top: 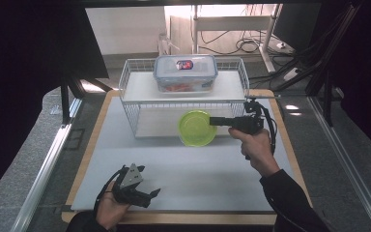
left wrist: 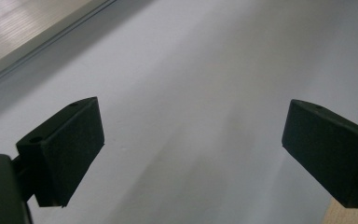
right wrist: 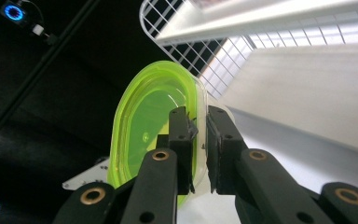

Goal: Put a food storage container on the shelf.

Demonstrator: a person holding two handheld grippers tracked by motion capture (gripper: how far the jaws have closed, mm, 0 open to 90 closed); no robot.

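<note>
Lime-green lid [top: 197, 127], white wire rack [top: 130, 104], black jaws.

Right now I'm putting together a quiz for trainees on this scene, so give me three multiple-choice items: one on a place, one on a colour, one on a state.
1. Where is the clear lidded box?
A. on the top shelf of the wire rack
B. on the table in front of the rack
C. in the left gripper

2. What colour is the plate?
A. red
B. yellow-green
C. blue

3. How is the left gripper?
A. shut on the plate
B. shut on nothing
C. open, with nothing between its jaws

Answers:
1 A, the box sits on the rack's upper white board.
2 B, the plate that the right gripper pinches by the rim is bright yellow-green.
3 C, the left gripper view shows its jaws wide apart over bare table.
</note>
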